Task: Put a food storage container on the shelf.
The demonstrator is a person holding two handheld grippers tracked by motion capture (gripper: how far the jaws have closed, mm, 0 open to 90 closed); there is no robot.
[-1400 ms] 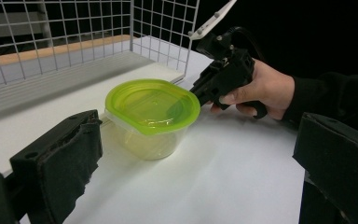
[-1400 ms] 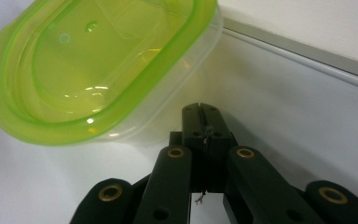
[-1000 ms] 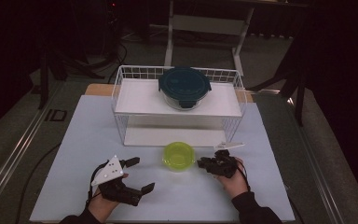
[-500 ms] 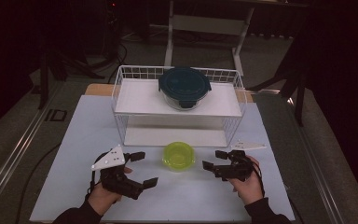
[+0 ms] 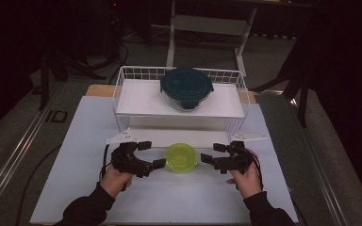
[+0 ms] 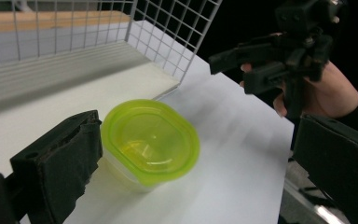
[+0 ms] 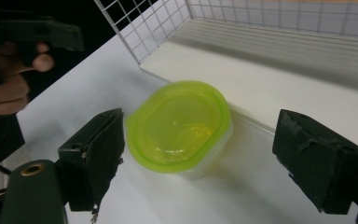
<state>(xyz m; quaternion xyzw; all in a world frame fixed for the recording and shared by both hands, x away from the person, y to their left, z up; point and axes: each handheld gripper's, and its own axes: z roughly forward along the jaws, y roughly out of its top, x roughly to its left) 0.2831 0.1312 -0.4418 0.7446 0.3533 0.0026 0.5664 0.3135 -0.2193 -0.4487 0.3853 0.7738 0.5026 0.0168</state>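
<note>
Near edge of the mat: your 2 forearms enter here, and both hands sit level with each other in front of the rack.

Left gripper (image 5: 147,156): jaws spread wide, nothing between them, pointing toward the middle of the mat. In the left gripper view the near pad sits just beside the tub's rim; whether it touches cannot be told.

Right gripper (image 5: 213,154): its jaws have just been opening and now stand wide, with nothing pressed between the pads. In the right gripper view the tub lies between the 2 pads, nearer the left-hand one.

Tub (image 5: 181,157): a clear container with a lime-green lid, upright on the mat (image 5: 75,141) at its middle, just in front of the rack's front edge. It lies directly between the 2 grippers, right of your left fingers and left of your right fingers. The lid is a rounded oblong, its long axis running roughly along the rack's front. Both hands look about equally near.

Rack (image 5: 122,89): a white wire basket at the mat's far edge, carrying a white shelf.

Far shelf: a glass container (image 5: 186,88) with a dark teal lid, well apart from both grippers.
</note>
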